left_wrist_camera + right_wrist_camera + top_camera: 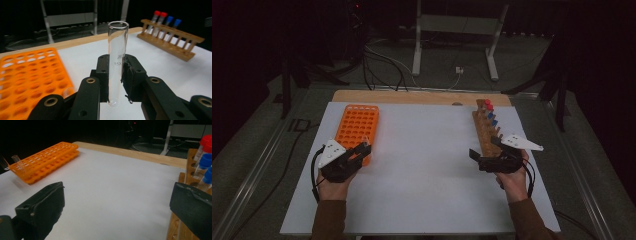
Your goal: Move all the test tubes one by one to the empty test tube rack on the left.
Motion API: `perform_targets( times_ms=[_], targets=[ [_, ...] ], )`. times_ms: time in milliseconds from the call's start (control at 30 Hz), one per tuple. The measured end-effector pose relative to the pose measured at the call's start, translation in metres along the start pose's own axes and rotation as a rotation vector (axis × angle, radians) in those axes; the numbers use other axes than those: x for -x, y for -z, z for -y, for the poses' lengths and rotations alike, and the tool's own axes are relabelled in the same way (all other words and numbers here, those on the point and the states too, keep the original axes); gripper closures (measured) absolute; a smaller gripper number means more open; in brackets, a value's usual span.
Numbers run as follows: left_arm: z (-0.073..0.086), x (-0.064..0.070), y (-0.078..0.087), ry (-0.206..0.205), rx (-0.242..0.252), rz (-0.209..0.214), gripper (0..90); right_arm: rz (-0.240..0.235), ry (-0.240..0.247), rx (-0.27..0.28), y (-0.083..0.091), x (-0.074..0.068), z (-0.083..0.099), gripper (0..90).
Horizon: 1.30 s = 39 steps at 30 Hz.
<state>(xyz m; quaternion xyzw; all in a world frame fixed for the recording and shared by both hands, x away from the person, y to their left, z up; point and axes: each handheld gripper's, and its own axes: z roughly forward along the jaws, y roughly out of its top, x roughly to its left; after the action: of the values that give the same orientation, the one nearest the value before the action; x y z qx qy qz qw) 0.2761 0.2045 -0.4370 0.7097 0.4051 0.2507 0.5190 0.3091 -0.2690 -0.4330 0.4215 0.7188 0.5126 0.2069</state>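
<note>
glass test tube (117, 62) stands upright, clamped between the jaws of the left tool (360, 151), just beside the near end of the orange rack (357, 124) on the white worktop (422, 165). right tool (484, 154) is released, jaws wide apart, seemingly against the wooden rack (483, 131) holding red- and blue-capped tubes (165, 23).

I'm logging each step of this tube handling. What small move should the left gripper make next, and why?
Probably carry the glass test tube over a free hole of the orange rack and lower it. The left gripper holds it upright, beside the rack.
</note>
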Motion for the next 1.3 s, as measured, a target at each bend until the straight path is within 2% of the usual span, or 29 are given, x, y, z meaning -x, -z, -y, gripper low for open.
perform_targets(
  times_ms=[333, 600, 933, 1133, 1300],
  targets=[
    [0.008, -0.018, 0.010, 0.005, -0.009, -0.102, 75.9, 0.006, 0.001, -0.008, 0.000, 0.000, 0.000, 0.0],
    [0.018, -0.027, 0.002, 0.002, -0.023, -0.198, 75.9, 0.006, 0.004, -0.008, -0.001, -0.001, 0.000, 0.0],
    [0.029, -0.033, -0.010, 0.011, -0.068, -0.207, 76.0, 0.003, 0.006, -0.009, -0.001, -0.002, 0.000, 0.0],
    [0.038, -0.033, -0.017, -0.007, -0.167, -0.213, 76.2, 0.005, 0.006, -0.006, 0.000, -0.001, 0.000, 0.0],
    [0.041, -0.033, -0.023, -0.011, -0.213, -0.216, 76.4, 0.002, 0.006, -0.003, 0.001, -0.001, 0.000, 0.1]
  ],
)
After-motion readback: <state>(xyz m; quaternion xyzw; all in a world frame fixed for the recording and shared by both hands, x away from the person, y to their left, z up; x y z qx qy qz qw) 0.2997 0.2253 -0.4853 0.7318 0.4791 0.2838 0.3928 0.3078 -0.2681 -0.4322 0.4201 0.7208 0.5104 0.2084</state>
